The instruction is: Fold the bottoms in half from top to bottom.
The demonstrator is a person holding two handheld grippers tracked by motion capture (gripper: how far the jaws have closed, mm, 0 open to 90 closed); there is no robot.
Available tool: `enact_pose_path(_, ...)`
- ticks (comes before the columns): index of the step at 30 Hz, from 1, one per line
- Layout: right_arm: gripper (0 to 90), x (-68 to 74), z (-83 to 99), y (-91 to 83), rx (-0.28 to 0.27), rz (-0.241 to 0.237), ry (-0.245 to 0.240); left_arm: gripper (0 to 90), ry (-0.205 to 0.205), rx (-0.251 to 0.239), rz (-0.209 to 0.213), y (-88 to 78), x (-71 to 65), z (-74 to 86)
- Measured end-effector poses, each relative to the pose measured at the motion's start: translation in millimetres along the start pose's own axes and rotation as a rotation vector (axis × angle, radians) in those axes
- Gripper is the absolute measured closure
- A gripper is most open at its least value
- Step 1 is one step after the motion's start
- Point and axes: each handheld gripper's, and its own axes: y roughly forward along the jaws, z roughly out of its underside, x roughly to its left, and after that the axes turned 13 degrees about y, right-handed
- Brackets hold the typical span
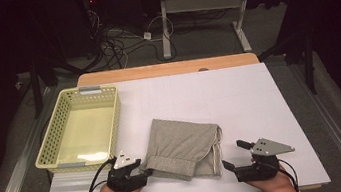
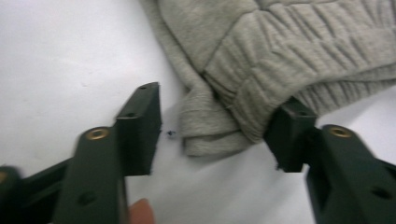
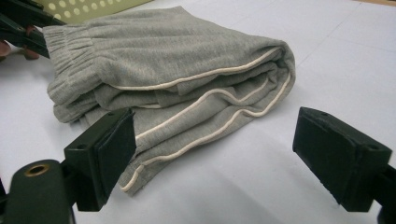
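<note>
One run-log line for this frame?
left tongs: open, at waistband corner | right tongs: open, clear | folded grey shorts: flat on table | basket: empty

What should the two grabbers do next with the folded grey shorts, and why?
Probably close the left gripper on the ribbed waistband corner of the folded grey shorts. That corner already lies between its open jaws, beside the right one, but is not pinched. The right gripper is open too, its jaws around the piped edge. Gripping both sides would likely let the shorts lift toward the yellow basket.
</note>
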Motion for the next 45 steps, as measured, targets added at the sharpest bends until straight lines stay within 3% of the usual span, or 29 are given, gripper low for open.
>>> enact_pose_path(11,13.4,2.4,0.8,3.9,0.014,-0.003,-0.006,65.1,0.002,-0.018,0.076,0.4,1.8,0.4)
enact_pose_path(17,12.6,1.2,0.5,3.5,0.013,0.002,0.002,74.5,0.027,-0.035,0.065,-1.1,-0.8,0.1)
enact_pose_path(25,12.1,1.6,0.5,3.1,0.013,0.0,0.005,76.6,0.078,-0.043,0.038,-5.9,-1.3,-2.7)
enact_pose_path(28,12.0,1.0,0.6,2.8,0.01,0.002,0.009,76.9,0.087,-0.046,0.011,-8.4,2.1,-3.0)
enact_pose_path(33,10.8,0.3,-0.3,3.8,0.008,0.003,0.015,76.9,0.142,-0.044,-0.017,-4.9,4.2,0.4)
enact_pose_path(39,6.4,1.7,-6.2,10.7,-0.003,0.015,0.022,76.6,0.135,-0.05,-0.006,-3.6,5.2,1.7)
enact_pose_path(45,2.3,-1.7,-19.7,30.9,-0.009,0.024,0.044,76.3,0.131,-0.05,0.003,-3.5,6.2,1.9)
